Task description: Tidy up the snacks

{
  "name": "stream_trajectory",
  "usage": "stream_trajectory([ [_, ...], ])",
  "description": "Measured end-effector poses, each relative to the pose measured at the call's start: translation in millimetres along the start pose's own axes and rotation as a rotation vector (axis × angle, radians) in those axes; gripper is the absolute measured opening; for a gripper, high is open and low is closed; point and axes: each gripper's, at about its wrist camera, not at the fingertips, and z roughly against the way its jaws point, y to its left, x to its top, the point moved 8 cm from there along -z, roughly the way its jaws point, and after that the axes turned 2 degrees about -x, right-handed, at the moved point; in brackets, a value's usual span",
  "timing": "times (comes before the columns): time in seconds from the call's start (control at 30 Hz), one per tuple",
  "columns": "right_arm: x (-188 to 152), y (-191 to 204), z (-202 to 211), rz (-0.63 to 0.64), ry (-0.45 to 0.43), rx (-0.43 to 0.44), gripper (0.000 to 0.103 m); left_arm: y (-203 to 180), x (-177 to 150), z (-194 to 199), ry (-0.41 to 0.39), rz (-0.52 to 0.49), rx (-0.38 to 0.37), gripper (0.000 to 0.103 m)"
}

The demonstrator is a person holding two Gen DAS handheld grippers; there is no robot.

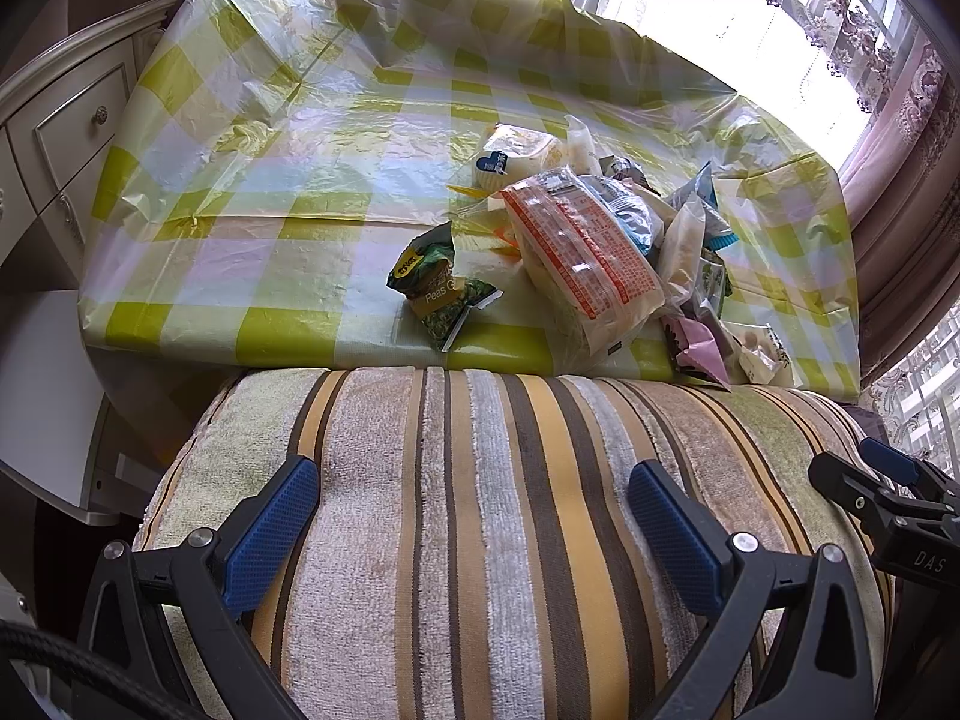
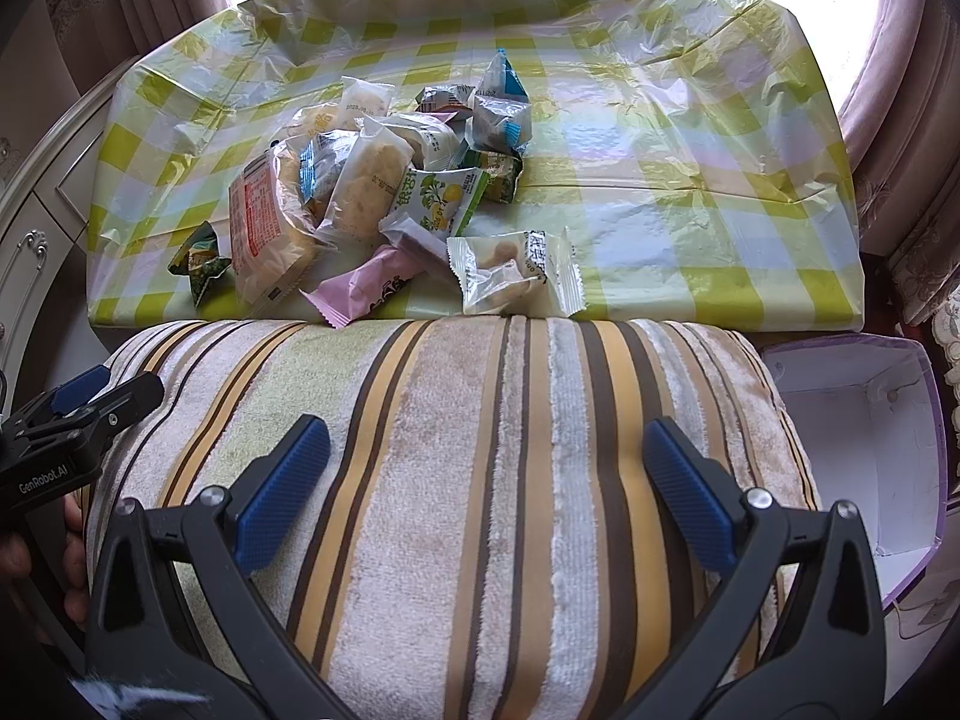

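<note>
- White drawer cabinet (image 1: pixel 72 138) at far left, just beside the table's left edge.
- Table under a green-and-white checked plastic cloth (image 1: pixel 240 180); the left half of the cloth is bare.
- Left gripper (image 1: pixel 474 516) hovers low over a striped cushion (image 1: pixel 456 540) that butts against the table's near edge. Jaws spread wide, nothing between the blue pads (image 1: pixel 273 534).
- Green pea packet (image 1: pixel 438 288) lies alone on the cloth, just left of the main heap, near the front edge.
- Snack pile (image 2: pixel 390 192) sits on the table, left of centre in the right wrist view. Large clear bag with an orange label (image 1: pixel 576 252) lies along its left side.
- Within the heap: a green-and-white packet with a fruit picture (image 2: pixel 438 198), a blue-and-clear packet (image 2: pixel 501 108) standing up at the back, a clear pouch of pale round pieces (image 2: pixel 516 273) at the front.
- Pink wrapper (image 2: pixel 360 291) at the front of the pile; its corner overhangs the table edge, touching the cushion.
- Right gripper (image 2: pixel 486 489) also over the cushion, to the right of the left one, well short of the snacks. Jaws wide apart, holding nothing.
- Open white box with a lilac rim (image 2: pixel 864 432) stands right of the cushion, below the table's right corner. One small round item inside; cannot tell what it is.
- Curtains (image 1: pixel 900 180) at the far right.
</note>
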Motion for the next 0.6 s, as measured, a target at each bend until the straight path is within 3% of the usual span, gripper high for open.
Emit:
stream_trajectory([
  [0.5, 0.0, 0.5, -0.1, 0.004, 0.002, -0.001, 0.103, 0.1, 0.0, 0.0, -0.001, 0.001, -0.001, 0.103],
  [0.6, 2.6, 0.7, -3.1, 0.039, 0.014, 0.031, 0.103, 0.8, 1.2, 0.2, -0.003, 0.009, -0.009, 0.103],
])
